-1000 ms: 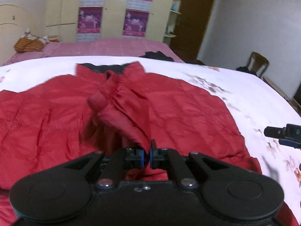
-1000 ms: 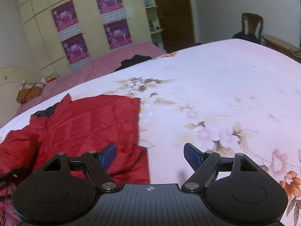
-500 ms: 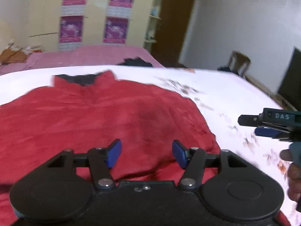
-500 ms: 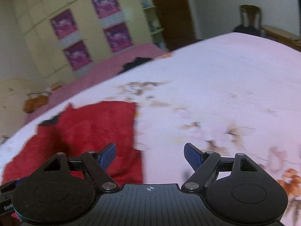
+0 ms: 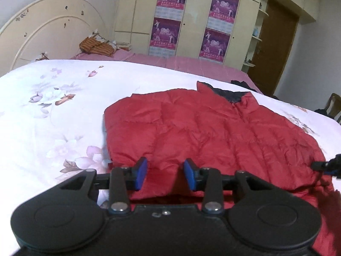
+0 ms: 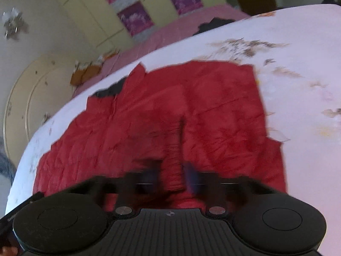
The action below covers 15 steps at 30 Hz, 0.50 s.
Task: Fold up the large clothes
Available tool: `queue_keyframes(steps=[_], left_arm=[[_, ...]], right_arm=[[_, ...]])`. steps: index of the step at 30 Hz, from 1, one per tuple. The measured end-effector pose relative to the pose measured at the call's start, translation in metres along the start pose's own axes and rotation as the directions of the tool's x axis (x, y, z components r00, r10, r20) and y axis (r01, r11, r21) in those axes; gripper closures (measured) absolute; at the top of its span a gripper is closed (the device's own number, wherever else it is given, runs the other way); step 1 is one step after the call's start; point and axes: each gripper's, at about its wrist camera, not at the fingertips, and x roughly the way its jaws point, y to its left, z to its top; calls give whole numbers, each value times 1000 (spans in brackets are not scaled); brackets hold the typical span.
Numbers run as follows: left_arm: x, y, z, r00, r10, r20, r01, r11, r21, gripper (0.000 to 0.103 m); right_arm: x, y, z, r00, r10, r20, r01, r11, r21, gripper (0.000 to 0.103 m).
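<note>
A red quilted jacket (image 5: pixel 213 136) with a dark collar lies spread on the white floral bedspread (image 5: pixel 53 111). My left gripper (image 5: pixel 165 176) is open and empty, over the jacket's near left edge. The right wrist view is blurred: my right gripper (image 6: pixel 171 178) hangs over the jacket's (image 6: pixel 170 111) near edge, its jaws narrowed with a ridge of red fabric between them; whether they grip it I cannot tell. The right gripper's tip also shows at the left wrist view's right edge (image 5: pixel 326 166).
A cream headboard (image 5: pixel 49 36) and an orange striped bundle (image 5: pixel 98 47) lie at the far left. Wardrobes with purple posters (image 5: pixel 168 21), a brown door (image 5: pixel 275 42) and a wooden chair (image 5: pixel 332 104) stand beyond the bed. A dark garment (image 5: pixel 243 84) lies behind the collar.
My left gripper let go of the folded red fabric, opened and swung left. My right gripper moved left from the bare bedspread onto the jacket, and its jaws narrowed.
</note>
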Motion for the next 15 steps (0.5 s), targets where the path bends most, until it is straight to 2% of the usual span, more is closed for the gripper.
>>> queue_keyframes(steps=[3, 6, 7, 8, 11, 13, 15], left_arm=[[-3, -4, 3, 999, -13, 39, 13, 1000, 13, 67], [2, -14, 6, 998, -34, 62, 31, 998, 52, 67], [8, -17, 6, 998, -39, 55, 35, 997, 65, 67], [13, -19, 6, 998, -34, 48, 31, 996, 79, 67], [26, -20, 2, 999, -15, 29, 13, 996, 90, 66], [30, -19, 0, 1000, 2, 21, -4, 995, 98, 65], [28, -16, 1, 999, 25, 30, -28, 994, 102, 67]], right_arm=[[-27, 15, 6, 994, 11, 107, -2, 997, -83, 88], [-65, 23, 11, 971, 9, 238, 29, 987, -156, 88], [-69, 23, 10, 967, -1, 256, 46, 984, -169, 88], [-65, 20, 9, 969, -23, 244, 69, 981, -179, 88], [-29, 10, -6, 985, -124, 120, 147, 968, -204, 88], [-14, 7, -17, 986, -144, 85, 159, 964, -215, 88], [-12, 8, -21, 991, -116, 70, 128, 974, -188, 88]])
